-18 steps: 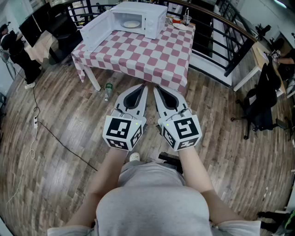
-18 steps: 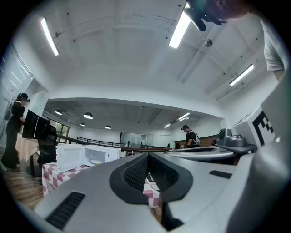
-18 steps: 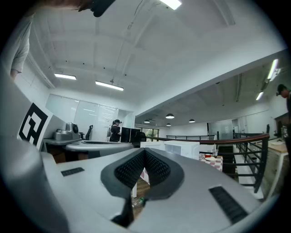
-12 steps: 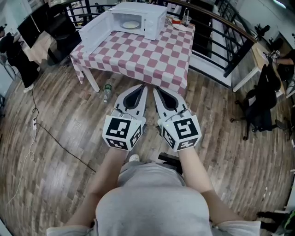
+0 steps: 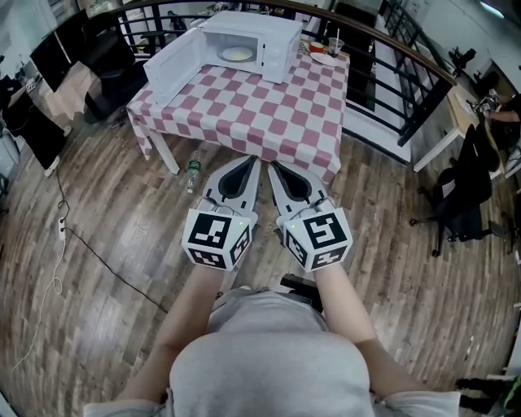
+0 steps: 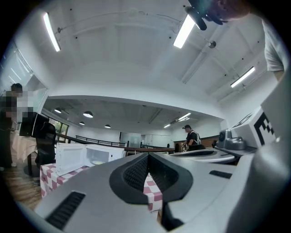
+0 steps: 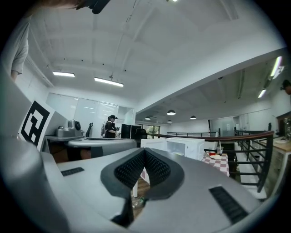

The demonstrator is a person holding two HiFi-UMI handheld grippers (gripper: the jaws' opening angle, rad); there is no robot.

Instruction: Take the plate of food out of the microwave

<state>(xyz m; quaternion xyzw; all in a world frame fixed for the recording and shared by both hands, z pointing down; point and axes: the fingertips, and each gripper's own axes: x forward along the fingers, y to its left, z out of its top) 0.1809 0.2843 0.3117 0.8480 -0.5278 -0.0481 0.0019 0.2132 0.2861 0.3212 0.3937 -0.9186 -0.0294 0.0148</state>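
Plate (image 5: pixel 237 54) in microwave (image 5: pixel 254 24) — microwave on table (image 5: pixel 252 110).

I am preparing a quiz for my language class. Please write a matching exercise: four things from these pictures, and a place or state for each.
Things:
1. plate of food
2. bottle
3. microwave door
4. right gripper

Places or states:
A. swung open
B. lying on the floor
C. jaws together, nothing between them
D. inside the microwave

Pairs: 1-D, 2-B, 3-A, 4-C
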